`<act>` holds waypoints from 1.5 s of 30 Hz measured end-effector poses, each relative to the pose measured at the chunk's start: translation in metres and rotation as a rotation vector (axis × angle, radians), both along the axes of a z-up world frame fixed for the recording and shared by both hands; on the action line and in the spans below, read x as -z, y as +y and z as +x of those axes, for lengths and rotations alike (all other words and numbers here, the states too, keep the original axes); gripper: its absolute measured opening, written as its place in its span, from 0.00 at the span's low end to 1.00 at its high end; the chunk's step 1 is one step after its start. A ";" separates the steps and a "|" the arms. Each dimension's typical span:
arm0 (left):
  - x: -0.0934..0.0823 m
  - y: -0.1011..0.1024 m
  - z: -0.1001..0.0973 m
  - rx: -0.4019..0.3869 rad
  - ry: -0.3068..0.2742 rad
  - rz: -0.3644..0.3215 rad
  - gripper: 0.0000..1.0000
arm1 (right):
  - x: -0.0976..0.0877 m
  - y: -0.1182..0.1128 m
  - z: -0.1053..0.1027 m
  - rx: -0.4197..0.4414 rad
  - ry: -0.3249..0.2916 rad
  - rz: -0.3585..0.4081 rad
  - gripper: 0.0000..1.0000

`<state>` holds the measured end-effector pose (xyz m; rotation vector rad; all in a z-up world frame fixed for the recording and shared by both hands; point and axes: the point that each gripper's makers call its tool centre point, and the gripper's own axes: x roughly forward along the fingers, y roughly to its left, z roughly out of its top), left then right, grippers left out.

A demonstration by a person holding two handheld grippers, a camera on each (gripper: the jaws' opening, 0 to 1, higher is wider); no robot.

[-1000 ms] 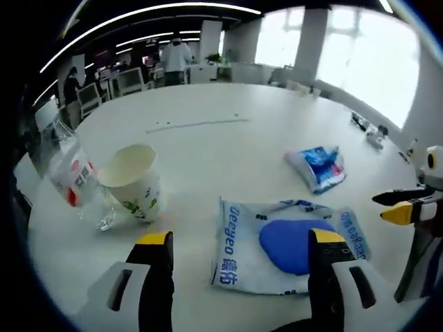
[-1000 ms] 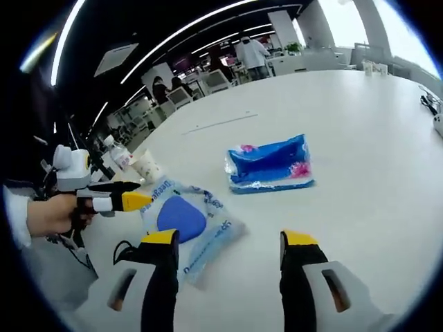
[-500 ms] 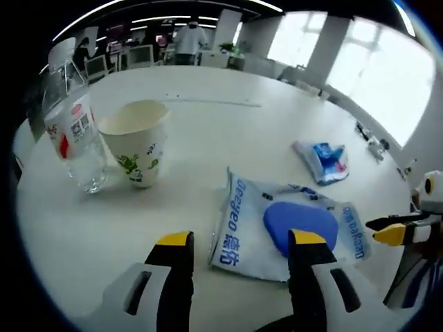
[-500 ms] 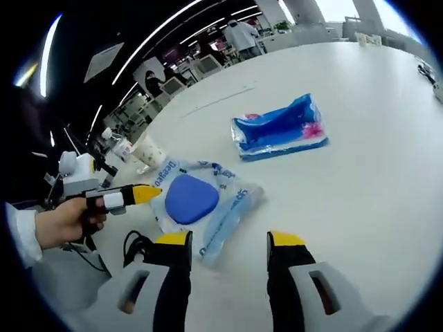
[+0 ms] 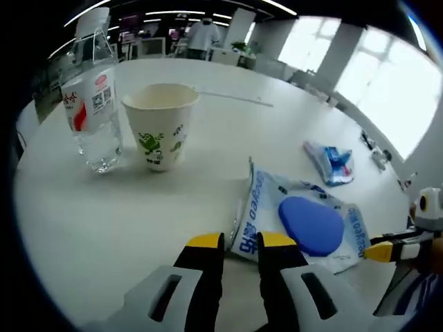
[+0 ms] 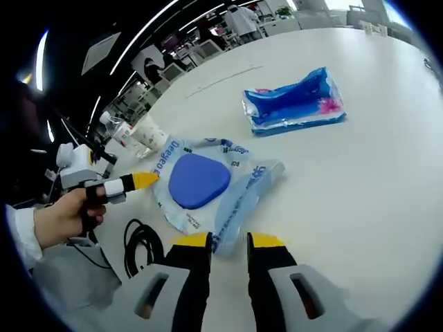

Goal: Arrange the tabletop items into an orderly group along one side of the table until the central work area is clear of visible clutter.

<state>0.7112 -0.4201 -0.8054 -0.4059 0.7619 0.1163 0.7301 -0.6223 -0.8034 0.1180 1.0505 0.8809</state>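
A white wipes pack [image 5: 297, 221] with a blue lid and "Deeyeo" print lies flat on the white table [image 5: 104, 214]. Its near-left corner sits between the narrowed jaws of my left gripper [image 5: 241, 242], which is shut on it. In the right gripper view the same wipes pack [image 6: 208, 187] has its near corner pinched by my right gripper [image 6: 228, 242]. The left gripper [image 6: 131, 181], held by a hand [image 6: 66, 214], touches the pack's far edge. The right gripper [image 5: 387, 250] shows at the pack's right corner.
A paper cup [image 5: 160, 124] and a clear water bottle [image 5: 93, 117] stand at the table's left side. A small blue tissue pack [image 6: 294, 102] lies beyond the wipes. A black cable [image 6: 142, 242] loops near the table edge. Chairs and people are far behind.
Both grippers' jaws went from wide open to closed on opposite corners of the wipes pack. Both cameras moved nearer and lower to it.
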 end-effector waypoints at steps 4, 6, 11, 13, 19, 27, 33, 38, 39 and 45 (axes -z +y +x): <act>-0.002 -0.002 0.000 0.002 -0.011 0.002 0.06 | -0.001 0.000 -0.002 -0.011 0.001 -0.013 0.06; -0.004 -0.004 -0.003 0.011 -0.008 -0.013 0.04 | -0.002 0.000 -0.001 -0.018 -0.021 -0.025 0.04; -0.011 -0.010 -0.008 0.060 -0.016 0.022 0.00 | -0.008 0.003 0.006 -0.046 -0.084 -0.033 0.00; -0.013 -0.010 -0.010 0.053 -0.023 0.018 0.00 | -0.014 0.004 0.008 -0.070 -0.122 -0.036 0.00; -0.021 -0.003 -0.014 -0.002 -0.056 -0.001 0.00 | -0.025 0.013 0.014 -0.125 -0.196 -0.038 0.00; -0.047 0.010 -0.007 0.005 -0.103 0.079 0.00 | -0.041 0.034 0.036 -0.228 -0.330 -0.076 0.00; -0.050 0.022 0.008 0.005 -0.114 0.112 0.00 | -0.046 0.050 0.059 -0.280 -0.399 -0.119 0.00; -0.051 0.025 0.018 0.029 -0.111 0.140 0.00 | -0.046 0.060 0.075 -0.328 -0.473 -0.177 0.00; -0.050 0.027 0.019 0.026 -0.109 0.140 0.00 | -0.045 0.061 0.076 -0.331 -0.477 -0.181 0.00; -0.048 0.042 0.027 -0.004 -0.114 0.160 0.00 | -0.041 0.075 0.091 -0.331 -0.498 -0.186 0.00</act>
